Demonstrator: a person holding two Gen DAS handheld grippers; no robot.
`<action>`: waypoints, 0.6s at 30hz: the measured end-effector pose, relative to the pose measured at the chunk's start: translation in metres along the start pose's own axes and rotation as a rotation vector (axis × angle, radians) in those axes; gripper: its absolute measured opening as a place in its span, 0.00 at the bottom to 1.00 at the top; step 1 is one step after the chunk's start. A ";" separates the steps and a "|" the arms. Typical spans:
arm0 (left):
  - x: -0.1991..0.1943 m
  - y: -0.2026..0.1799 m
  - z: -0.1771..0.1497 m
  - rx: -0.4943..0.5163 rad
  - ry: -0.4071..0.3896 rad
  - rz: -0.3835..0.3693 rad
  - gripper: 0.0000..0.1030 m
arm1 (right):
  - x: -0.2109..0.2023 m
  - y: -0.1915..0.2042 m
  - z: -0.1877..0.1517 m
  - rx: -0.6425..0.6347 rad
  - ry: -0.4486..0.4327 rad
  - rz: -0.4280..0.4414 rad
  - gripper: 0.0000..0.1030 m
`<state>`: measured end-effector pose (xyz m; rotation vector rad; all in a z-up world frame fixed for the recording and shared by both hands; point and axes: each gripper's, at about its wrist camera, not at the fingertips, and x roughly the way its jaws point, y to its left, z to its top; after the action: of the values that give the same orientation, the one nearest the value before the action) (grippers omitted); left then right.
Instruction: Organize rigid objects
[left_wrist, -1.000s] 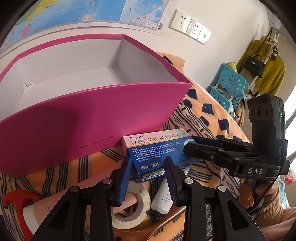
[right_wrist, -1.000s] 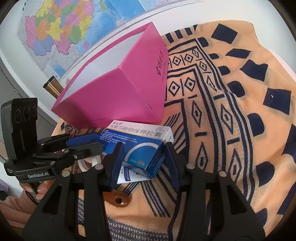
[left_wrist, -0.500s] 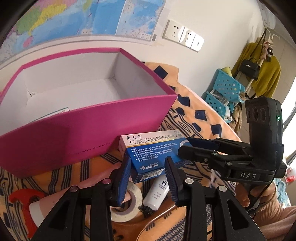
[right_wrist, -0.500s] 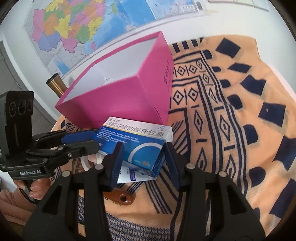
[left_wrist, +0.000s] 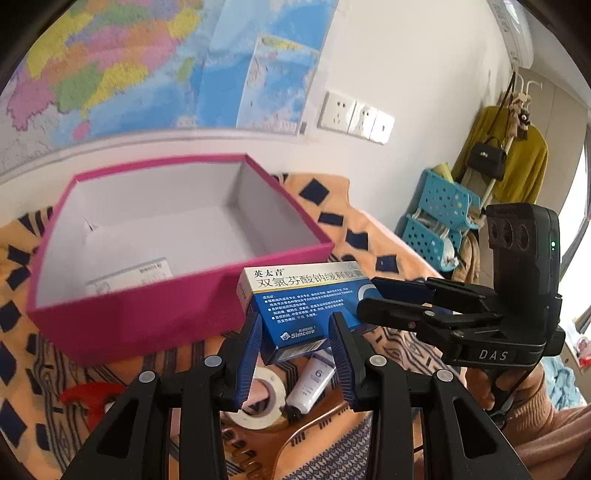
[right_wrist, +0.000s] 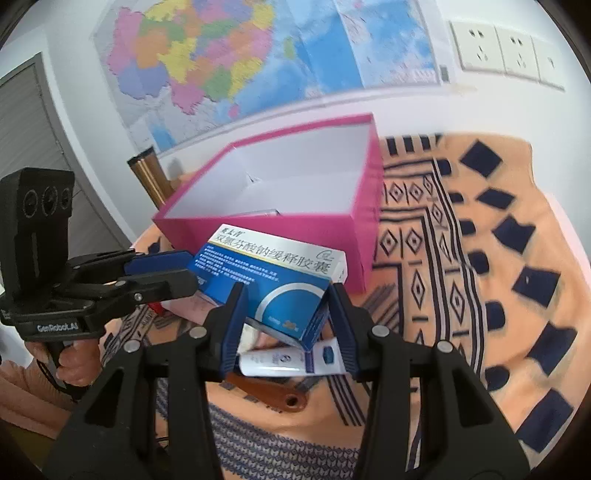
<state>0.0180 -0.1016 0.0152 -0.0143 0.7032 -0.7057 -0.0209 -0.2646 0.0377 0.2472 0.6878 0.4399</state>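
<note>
— 1 big thing first: what covers the table?

— Soft orange cloth (right_wrist: 491, 280), woven, with navy diamonds and stripes. On it sits the pink box (left_wrist: 147, 325), a square rigid cardboard tray with white inner walls, open on top. 1 flat white carton (left_wrist: 129, 277) lies on its floor near the front wall.

— And the medicine carton?

— The pillbox (left_wrist: 299, 306), a glossy blue-and-white cardboard rectangle, is held in the air just in front of the pink box's near wall, above the clutter. Both tools grip it: the left gripper (left_wrist: 295, 354) has its ribbed blue pads pressed on the 2 sides of one end, and the right gripper (right_wrist: 284, 325) is clenched on the other end the same way.

— What lies under it?

— 1 roll of pale tape (left_wrist: 258, 402), a flat ring; beside it a smooth white tube (right_wrist: 291, 360) with a blue label, lying flat; a brown handle (right_wrist: 273, 395) with a round hole, partly under the tube. Left of the tape, a red plastic piece (left_wrist: 85, 393), shape unclear.
</note>
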 end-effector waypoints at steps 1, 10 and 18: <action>-0.004 0.000 0.003 0.004 -0.014 0.005 0.36 | -0.002 0.003 0.003 -0.012 -0.010 0.000 0.47; -0.011 0.005 0.026 0.019 -0.077 0.050 0.36 | -0.006 0.016 0.033 -0.088 -0.066 0.004 0.47; 0.002 0.019 0.050 0.025 -0.085 0.093 0.36 | 0.009 0.012 0.067 -0.105 -0.086 0.009 0.47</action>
<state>0.0602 -0.0987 0.0476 0.0111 0.6102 -0.6210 0.0256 -0.2552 0.0875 0.1691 0.5783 0.4695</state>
